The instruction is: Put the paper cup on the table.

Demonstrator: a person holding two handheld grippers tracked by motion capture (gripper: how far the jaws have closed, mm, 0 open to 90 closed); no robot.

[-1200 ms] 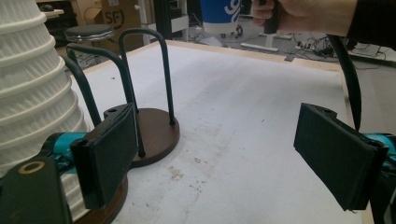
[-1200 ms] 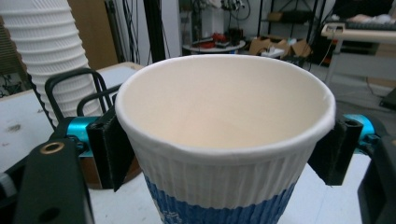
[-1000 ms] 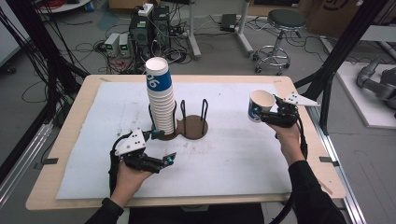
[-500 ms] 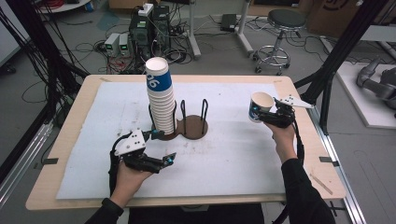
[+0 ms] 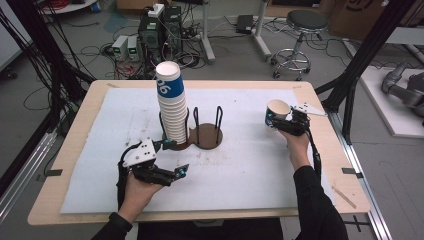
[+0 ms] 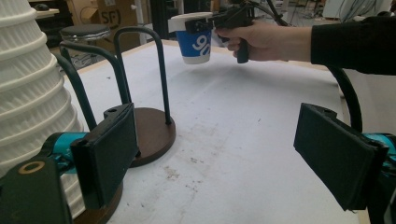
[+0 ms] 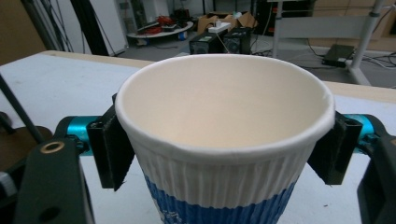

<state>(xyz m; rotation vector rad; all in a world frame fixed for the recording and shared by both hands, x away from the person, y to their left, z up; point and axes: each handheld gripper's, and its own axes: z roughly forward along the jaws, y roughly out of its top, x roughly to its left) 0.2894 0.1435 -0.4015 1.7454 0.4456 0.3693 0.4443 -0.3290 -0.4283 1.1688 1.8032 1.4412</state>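
Observation:
A tall stack of white ribbed paper cups (image 5: 171, 107), the top one banded blue, stands in the left ring of a brown two-place cup holder (image 5: 206, 135) with black wire loops. My left gripper (image 5: 176, 158) rests open just in front of that stack, nothing between its pads (image 6: 109, 148). The stack (image 6: 28, 88) sits at its left. My right gripper (image 5: 280, 121) is shut on a single white and blue cup (image 5: 276, 113), held upright a little above the table's right side. In the right gripper view the cup (image 7: 224, 116) sits gripped between both pads.
The holder's right ring (image 6: 152, 133) stands empty between the wire loops. A white mat (image 5: 240, 170) covers the wooden table (image 5: 345, 200). A stool, cables and computer boxes lie on the floor beyond the far edge.
My right gripper has sunk a little with the cup and brought it more upright. The left gripper and the stack have not moved.

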